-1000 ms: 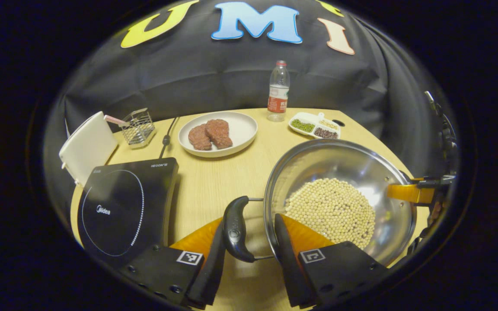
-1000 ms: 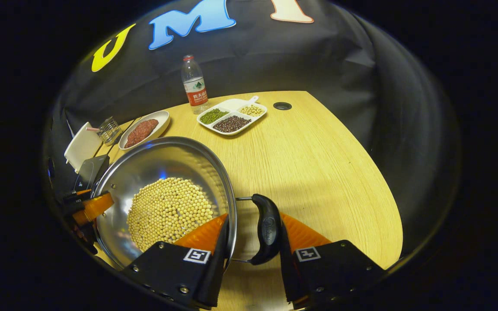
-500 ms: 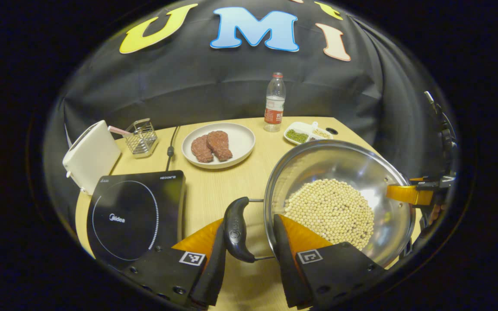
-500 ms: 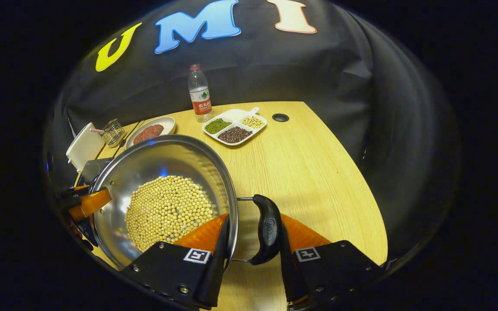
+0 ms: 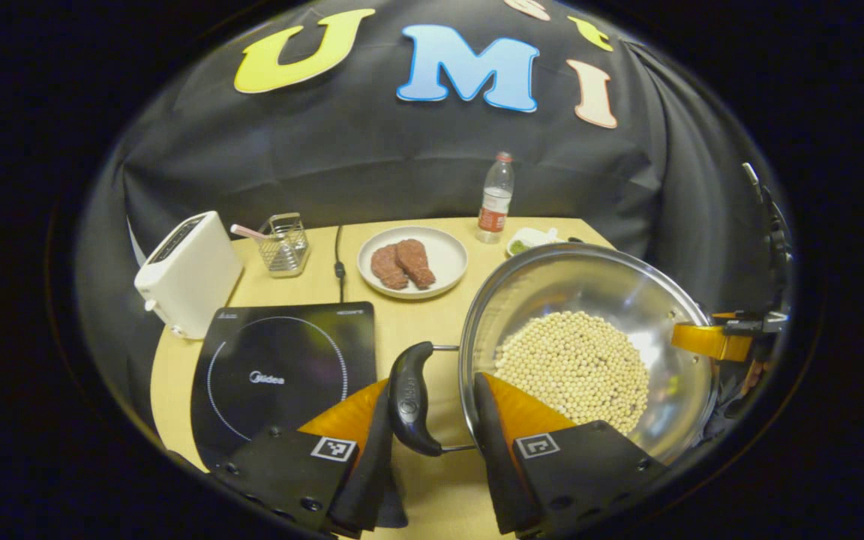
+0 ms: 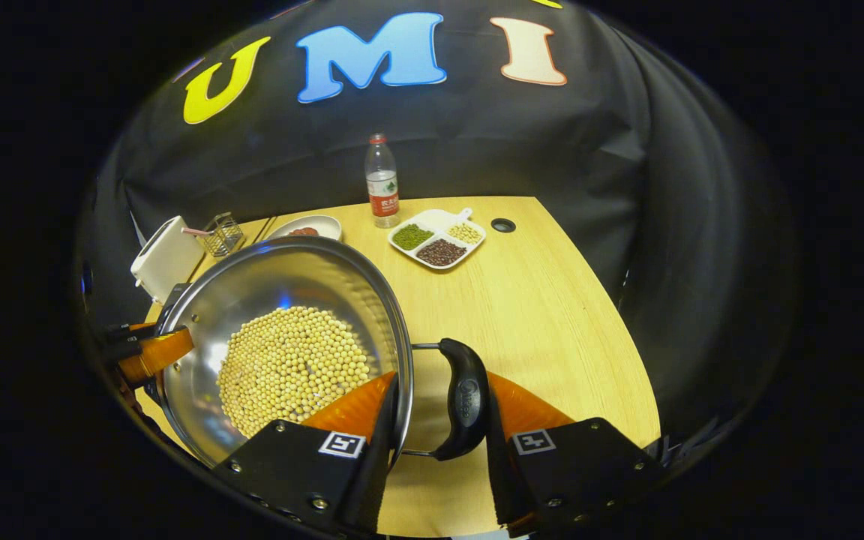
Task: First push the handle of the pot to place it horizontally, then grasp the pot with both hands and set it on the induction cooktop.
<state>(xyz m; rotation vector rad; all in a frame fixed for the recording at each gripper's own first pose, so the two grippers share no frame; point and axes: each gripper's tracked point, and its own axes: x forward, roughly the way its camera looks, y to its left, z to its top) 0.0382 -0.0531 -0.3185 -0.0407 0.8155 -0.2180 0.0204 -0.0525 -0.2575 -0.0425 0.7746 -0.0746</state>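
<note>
Two tongs [image 5: 432, 420] [image 6: 439, 420] hold pot [image 5: 589, 300]; cooktop [image 5: 282, 375] bare, plate [image 5: 443, 251] apparently beyond.

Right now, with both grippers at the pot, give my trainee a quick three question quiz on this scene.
1. True or false: the pot already sits on the induction cooktop.
2. What fills the pot? A soybeans, B water, C rice.
3. What does the left gripper straddle?

Key: 1 false, it hangs beside the cooktop, over the table. 2 A, soybeans. 3 The pot's black side handle; the right gripper straddles the other handle.
</note>
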